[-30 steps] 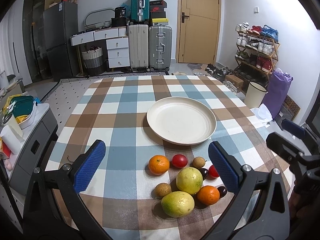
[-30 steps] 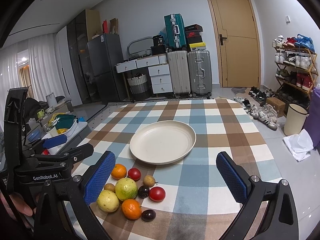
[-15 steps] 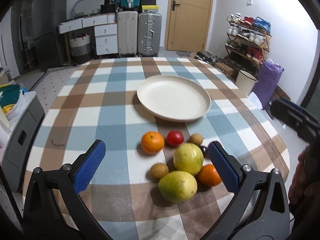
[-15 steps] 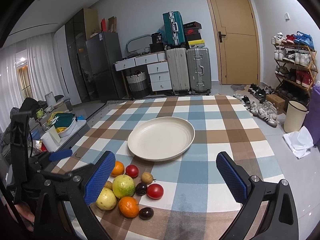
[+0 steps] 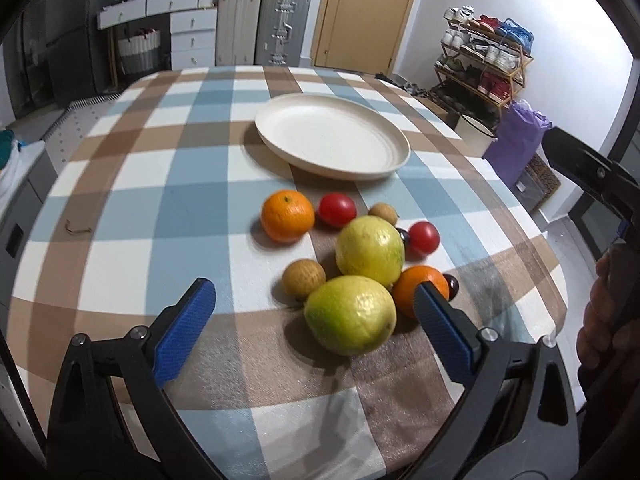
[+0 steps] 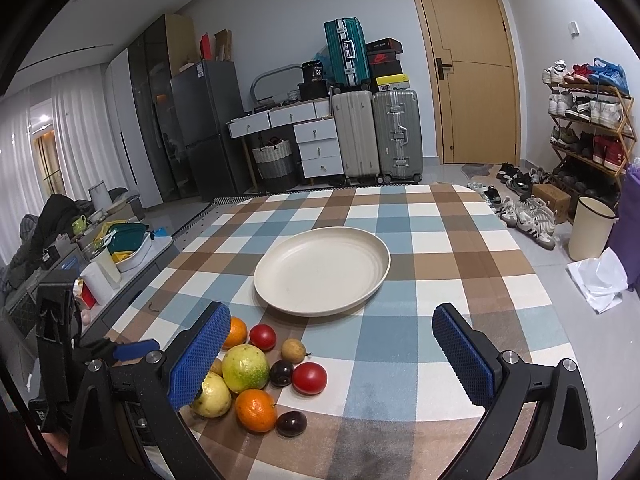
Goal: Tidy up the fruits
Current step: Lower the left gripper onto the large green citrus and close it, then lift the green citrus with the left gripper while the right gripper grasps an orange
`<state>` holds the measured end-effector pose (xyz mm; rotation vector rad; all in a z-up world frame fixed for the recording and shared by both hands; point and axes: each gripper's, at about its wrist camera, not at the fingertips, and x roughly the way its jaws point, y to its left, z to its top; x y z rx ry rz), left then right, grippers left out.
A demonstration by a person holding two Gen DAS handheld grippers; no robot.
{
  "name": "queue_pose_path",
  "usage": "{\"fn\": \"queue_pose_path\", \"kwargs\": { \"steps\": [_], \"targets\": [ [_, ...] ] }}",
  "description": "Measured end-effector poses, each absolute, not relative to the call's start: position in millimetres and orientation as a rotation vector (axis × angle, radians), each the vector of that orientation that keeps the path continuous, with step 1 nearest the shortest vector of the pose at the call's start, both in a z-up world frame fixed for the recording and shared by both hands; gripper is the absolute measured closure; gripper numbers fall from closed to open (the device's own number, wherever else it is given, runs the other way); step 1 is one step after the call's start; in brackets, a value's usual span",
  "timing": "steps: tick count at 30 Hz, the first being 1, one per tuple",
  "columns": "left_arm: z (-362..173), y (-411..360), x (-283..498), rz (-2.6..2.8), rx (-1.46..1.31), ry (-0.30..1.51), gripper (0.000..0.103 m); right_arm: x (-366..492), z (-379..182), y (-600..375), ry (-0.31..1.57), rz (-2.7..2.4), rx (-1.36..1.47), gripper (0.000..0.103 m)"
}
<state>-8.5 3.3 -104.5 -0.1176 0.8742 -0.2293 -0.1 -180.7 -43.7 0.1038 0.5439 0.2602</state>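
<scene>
A cluster of fruit lies on the checked tablecloth: two yellow-green citrus, the near one [image 5: 350, 314] and the far one [image 5: 370, 250], two oranges [image 5: 287, 216] [image 5: 420, 290], two red tomatoes [image 5: 337, 209] [image 5: 424, 237], small brown fruits [image 5: 303, 278] and dark plums. An empty cream plate [image 5: 332, 136] [image 6: 322, 270] sits beyond them. My left gripper [image 5: 316, 330] is open, low over the near citrus. My right gripper [image 6: 330, 354] is open and empty, to the right of the fruit [image 6: 245, 368].
The table edge [image 5: 532, 224] curves close on the right. A low cabinet with containers [image 6: 120, 252] stands left of the table. Suitcases [image 6: 376, 136], drawers, a door and a shoe rack [image 6: 588, 120] line the room behind.
My left gripper has moved forward and down toward the fruit cluster, so the near citrus now sits between its fingers. My right gripper has barely moved.
</scene>
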Motion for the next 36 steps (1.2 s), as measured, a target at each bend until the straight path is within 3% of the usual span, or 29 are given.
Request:
{"fn": "queue_pose_path", "kwargs": {
  "steps": [2,13,26,36],
  "targets": [
    [-108,2,-8,-0.246,-0.128,0.885,0.009,0,-44,-180,0.544,0.259,0.104,0.000],
    [-126,-3,-1,-0.379,-0.203,0.941,0.052,0,-47,-185,0.555,0.250,0.107,0.000],
    [-126,5,-6,-0.409,-0.244,0.941,0.052,-2,-65,-179,0.617,0.331,0.083,0.000],
    [-85,27,-20,-0.365,-0.252,0.818,0.052,-7,-89,-155,0.699,0.448,0.022,0.001]
  ]
}}
